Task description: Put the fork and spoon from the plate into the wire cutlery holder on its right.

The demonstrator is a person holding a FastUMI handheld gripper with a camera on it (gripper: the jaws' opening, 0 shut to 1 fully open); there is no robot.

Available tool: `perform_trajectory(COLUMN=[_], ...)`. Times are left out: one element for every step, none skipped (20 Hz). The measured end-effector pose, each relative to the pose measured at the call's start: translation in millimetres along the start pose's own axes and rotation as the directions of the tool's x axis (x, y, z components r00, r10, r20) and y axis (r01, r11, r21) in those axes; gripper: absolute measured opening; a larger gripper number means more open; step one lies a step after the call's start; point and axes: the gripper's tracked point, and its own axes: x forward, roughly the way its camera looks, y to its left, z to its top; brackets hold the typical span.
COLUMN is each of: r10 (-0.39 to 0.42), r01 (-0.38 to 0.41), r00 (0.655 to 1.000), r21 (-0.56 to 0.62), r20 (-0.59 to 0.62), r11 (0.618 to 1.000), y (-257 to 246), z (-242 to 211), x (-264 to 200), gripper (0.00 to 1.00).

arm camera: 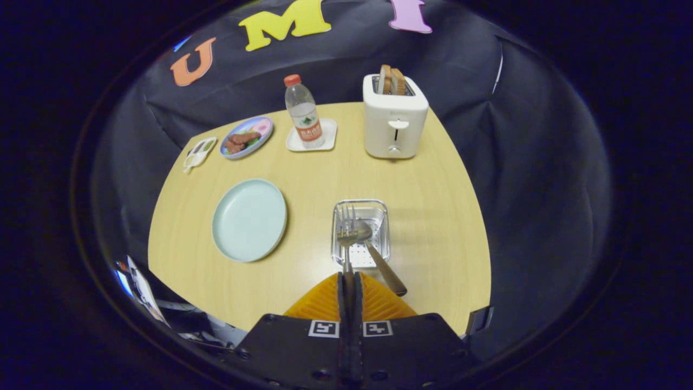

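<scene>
A: Tool (349, 281) was pinched tight on the fork (346, 227) handle, both fingers pressing it, tines pointing away and hanging over the wire cutlery holder (379, 208) just ahead. Likely held by the handle end so the fork could drop in upright.

B: And the spoon (373, 249)?

A: It was already in the holder, bowl down inside, handle leaning out over the near rim toward the tool. The plate (249, 219) sat bare, ahead and to the left, well apart from the holder.

B: So the fork was the last piece?

A: Judged so. The holder stood beside the plate on the desk (444, 227), a short carry. The leaning spoon might foul the fork.
</scene>
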Motion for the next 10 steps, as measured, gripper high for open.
perform_trajectory(r10=[-0.022, -0.046, -0.062, -0.068, -0.048, -0.016, -0.006, -0.016, -0.028, -0.045], r01=[0.022, 0.048, 0.065, 0.073, 0.058, 0.032, 0.026, 0.035, 0.043, 0.053], r00=[0.999, 0.998, 0.995, 0.991, 0.986, 0.980, 0.972, 0.964, 0.957, 0.948], r21=[0.017, 0.039, 0.041, 0.042, 0.056, 0.083, 0.083, 0.066, 0.045, 0.016], r20=[-0.028, -0.047, -0.079, -0.115, -0.162, -0.198, -0.235, -0.266, -0.290, -0.314], r11=[1.000, 0.998, 0.997, 0.996, 0.997, 0.996, 0.996, 0.997, 0.998, 0.998], y=[-6.4, -9.3, -10.7, -9.8, -4.5, 2.7, 4.9, 2.2, 0.0, -2.2], z=[-1.3, -0.3, -0.2, -0.6, -1.1, 1.5, 3.4, 5.1, 8.1, 8.2], x=[-1.4, -3.6, -5.4, -6.4, -7.1, -5.1, -2.8, 1.2, 5.4, 8.3], gripper=[0.01, 0.01, 0.01, 0.01, 0.01, 0.01, 0.01, 0.01, 0.01, 0.02])
